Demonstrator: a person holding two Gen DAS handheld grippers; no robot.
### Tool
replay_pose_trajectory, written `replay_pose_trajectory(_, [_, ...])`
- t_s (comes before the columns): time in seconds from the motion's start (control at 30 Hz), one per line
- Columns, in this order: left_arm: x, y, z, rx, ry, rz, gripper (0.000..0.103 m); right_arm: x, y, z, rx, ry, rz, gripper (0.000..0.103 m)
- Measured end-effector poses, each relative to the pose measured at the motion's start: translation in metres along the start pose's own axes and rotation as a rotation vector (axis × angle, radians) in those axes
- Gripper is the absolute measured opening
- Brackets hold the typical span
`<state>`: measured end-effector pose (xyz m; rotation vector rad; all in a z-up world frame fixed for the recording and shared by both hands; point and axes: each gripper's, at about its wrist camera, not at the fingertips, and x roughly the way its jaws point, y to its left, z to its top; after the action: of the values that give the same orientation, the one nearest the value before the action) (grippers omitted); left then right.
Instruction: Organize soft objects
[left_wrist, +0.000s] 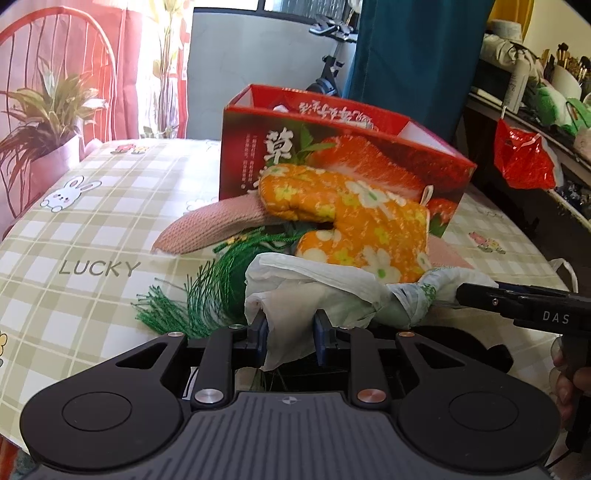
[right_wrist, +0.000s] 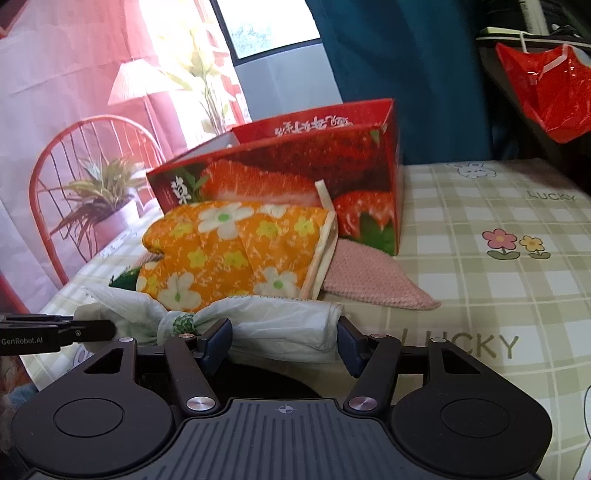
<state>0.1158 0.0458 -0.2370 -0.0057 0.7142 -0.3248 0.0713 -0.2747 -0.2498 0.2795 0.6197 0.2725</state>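
A knotted white plastic bag (left_wrist: 314, 288) lies on the checked tablecloth in front of an orange flowered oven mitt (left_wrist: 354, 221). Behind it are a pink knitted cloth (left_wrist: 210, 229) and a green tasselled cord (left_wrist: 214, 288). My left gripper (left_wrist: 290, 332) is shut on one end of the bag, which is pinched between its blue pads. My right gripper (right_wrist: 282, 339) straddles the other end of the bag (right_wrist: 273, 317). Its pads stand at the bag's sides without squeezing it. The mitt (right_wrist: 229, 251) leans on the open red strawberry box (right_wrist: 295, 173).
The box (left_wrist: 332, 155) stands mid-table behind the pile. A potted plant (left_wrist: 48, 122) and a red chair (left_wrist: 55, 44) are at the far left edge. A red plastic bag (left_wrist: 524, 158) hangs from a cluttered shelf on the right. A hand (left_wrist: 565, 380) holds the right gripper.
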Motion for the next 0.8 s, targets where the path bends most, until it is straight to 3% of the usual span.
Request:
replay_pose_trajectory(0.57, [-0.013,-0.001,0.004,-0.001,-0.072,-0.020,0.026,-0.020,0.011,0.011,-0.038,-0.066,0.014,0.056])
replay_pose_trajectory(0.8, [-0.011,0.001,0.001,0.006,-0.069,-0.001,0.019,-0.017,0.005,0.007,-0.019,-0.039,0.000,0.037])
